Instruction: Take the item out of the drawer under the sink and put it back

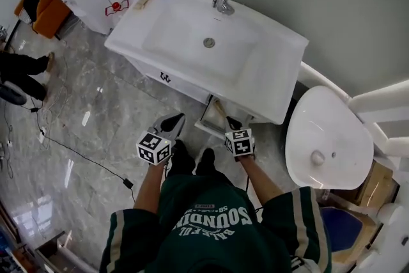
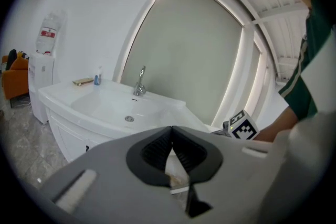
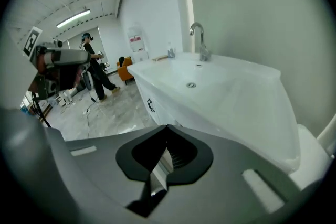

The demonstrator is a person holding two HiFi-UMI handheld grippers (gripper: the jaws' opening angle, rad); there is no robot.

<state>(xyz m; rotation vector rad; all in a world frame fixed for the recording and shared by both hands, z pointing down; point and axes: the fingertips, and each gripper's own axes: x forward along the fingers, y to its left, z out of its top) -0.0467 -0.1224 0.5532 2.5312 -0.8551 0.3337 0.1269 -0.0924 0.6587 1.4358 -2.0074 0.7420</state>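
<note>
1. Left tool [image 2: 171, 129]: jaws together, nothing between them. It hangs just left of the open drawer [image 1: 206, 117]. I judge it is parked there to leave the opening free.
2. The drawer stands pulled out under the sink [image 1: 185, 35]. A tan shape [image 1: 219, 110] lying inside is probably the item, not yet lifted.
3. Right tool [image 3: 167, 127]: jaws closed tight at the drawer's right front edge. I can confirm no grip on anything.
</note>
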